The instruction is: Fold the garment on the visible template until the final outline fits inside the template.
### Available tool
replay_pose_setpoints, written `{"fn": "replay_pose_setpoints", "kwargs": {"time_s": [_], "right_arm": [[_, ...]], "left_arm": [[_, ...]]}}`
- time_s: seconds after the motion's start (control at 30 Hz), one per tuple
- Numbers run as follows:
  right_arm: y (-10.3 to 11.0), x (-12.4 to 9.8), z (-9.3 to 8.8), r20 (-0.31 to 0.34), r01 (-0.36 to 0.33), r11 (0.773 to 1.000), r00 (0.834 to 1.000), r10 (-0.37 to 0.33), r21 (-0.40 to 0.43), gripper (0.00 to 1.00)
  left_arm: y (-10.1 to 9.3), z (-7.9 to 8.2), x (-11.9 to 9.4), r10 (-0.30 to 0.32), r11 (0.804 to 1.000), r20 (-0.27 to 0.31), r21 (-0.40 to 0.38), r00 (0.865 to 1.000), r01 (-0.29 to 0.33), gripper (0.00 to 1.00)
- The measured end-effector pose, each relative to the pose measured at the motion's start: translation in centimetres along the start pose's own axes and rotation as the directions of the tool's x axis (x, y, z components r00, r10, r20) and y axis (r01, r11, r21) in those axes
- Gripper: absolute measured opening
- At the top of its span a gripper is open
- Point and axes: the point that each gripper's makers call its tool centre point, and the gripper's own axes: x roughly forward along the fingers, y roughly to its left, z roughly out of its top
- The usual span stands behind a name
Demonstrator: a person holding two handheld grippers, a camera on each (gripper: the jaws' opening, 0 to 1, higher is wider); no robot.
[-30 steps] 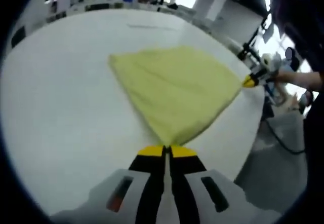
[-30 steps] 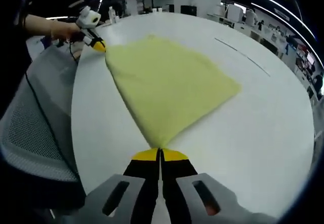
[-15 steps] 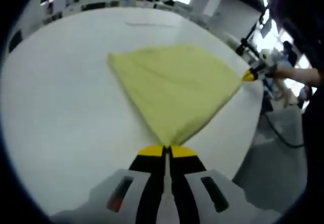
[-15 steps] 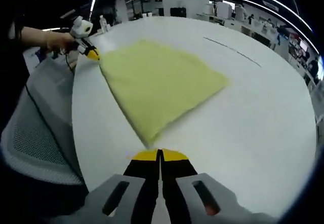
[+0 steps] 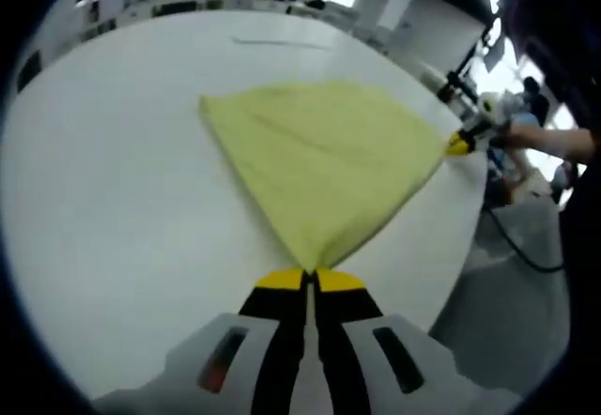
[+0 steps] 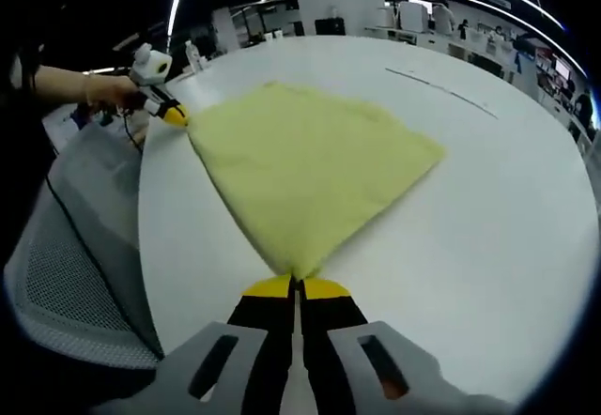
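Closest in, the left gripper [image 5: 306, 276] has its jaws pressed together with no gap I can see, and the near corner of the yellow garment [image 5: 324, 166] runs right into the tips, so I'd say it's pinching that corner. Same story in the right gripper view: the right gripper [image 6: 296, 284] has its jaws closed up tight with the opposite corner of the garment [image 6: 310, 157] meeting the yellow tips, though I honestly can't see whether cloth is actually between them or just touching. From each gripper the cloth fans out toward 12 o'clock as a flat, roughly diamond-shaped sheet on the white tabletop [image 5: 103, 199], near its edge. Each view catches the other gripper at the far corner: about 2 o'clock in the left gripper view, about 10 o'clock in the right gripper view, with the person's hand [image 6: 108, 89] behind it. Past that, a thin dark line [image 6: 441, 91] is marked on the tabletop, well apart from the cloth; could be part of the template, can't tell, and I don't see a full outline anywhere. My read on progress: it looks already folded at least once and smoothed, with both ends held taut, but whether it fits the template isn't checkable, so probably another fold or a placement left.
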Motion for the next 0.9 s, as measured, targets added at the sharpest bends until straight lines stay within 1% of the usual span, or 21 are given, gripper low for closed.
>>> {"fn": "replay_pose_setpoints", "kwargs": {"time_s": [0.17, 0.37, 0.57, 0.6, 0.63, 0.67, 0.7, 0.73, 0.77, 0.8, 0.83, 0.9], "right_arm": [[-0.3, -0.3, -0.1, 0.009, 0.004, 1.000, 1.000, -0.004, 0.012, 0.02], [0.0, -0.1, -0.3, -0.006, 0.005, 1.000, 1.000, -0.005, 0.007, 0.02], [0.0, -0.1, -0.5, -0.004, 0.012, 1.000, 1.000, -0.012, 0.015, 0.02], [0.1, 0.0, -0.6, -0.010, 0.019, 1.000, 1.000, -0.019, 0.012, 0.02], [0.0, 0.0, -0.7, -0.017, 0.025, 1.000, 1.000, -0.024, 0.008, 0.02], [-0.1, -0.1, -1.2, -0.052, 0.037, 0.999, 0.998, -0.037, -0.007, 0.03], [-0.1, -0.2, -1.4, -0.060, 0.039, 0.999, 0.997, -0.039, -0.008, 0.03], [-0.4, -0.6, -1.9, -0.100, 0.062, 0.997, 0.993, -0.065, -0.034, 0.04], [-0.4, -0.8, -1.9, -0.098, 0.068, 0.997, 0.993, -0.072, -0.041, 0.07], [-0.4, -1.1, -1.9, -0.095, 0.075, 0.997, 0.992, -0.078, -0.031, 0.12], [-0.6, -1.6, -1.8, -0.091, 0.098, 0.995, 0.991, -0.099, -0.015, 0.14], [-0.7, -2.5, -1.4, -0.071, 0.130, 0.991, 0.989, -0.129, 0.011, 0.18]], "left_arm": [[-0.2, -0.4, 0.0, -0.016, 1.000, -0.006, 0.001, 1.000, 0.016, 0.00], [-0.1, -0.5, 0.1, -0.013, 1.000, -0.006, -0.006, 1.000, 0.013, 0.00], [0.0, -0.5, 0.2, -0.011, 1.000, -0.006, -0.007, 1.000, 0.011, 0.00], [-0.1, -0.6, 0.1, -0.007, 1.000, -0.011, -0.023, 1.000, 0.007, 0.00], [-0.1, -0.7, 0.1, -0.005, 0.999, -0.019, -0.036, 1.000, 0.005, 0.01], [0.0, -1.0, 0.0, 0.001, 0.999, -0.036, -0.040, 0.999, -0.003, 0.03], [0.3, -1.3, -0.2, 0.018, 0.999, -0.056, -0.034, 0.998, -0.020, 0.07], [0.5, -1.2, -0.5, 0.036, 0.999, -0.058, -0.010, 0.998, -0.036, 0.09], [0.7, -1.2, -0.8, 0.049, 0.999, -0.062, -0.015, 0.997, -0.050, 0.12], [0.7, -1.0, -1.1, 0.056, 0.998, -0.058, -0.020, 0.997, -0.057, 0.16], [0.8, -0.7, -1.4, 0.065, 0.998, -0.049, -0.022, 0.997, -0.066, 0.18], [0.6, 0.2, -2.1, 0.079, 0.997, -0.010, -0.021, 0.997, -0.080, 0.19]]}}
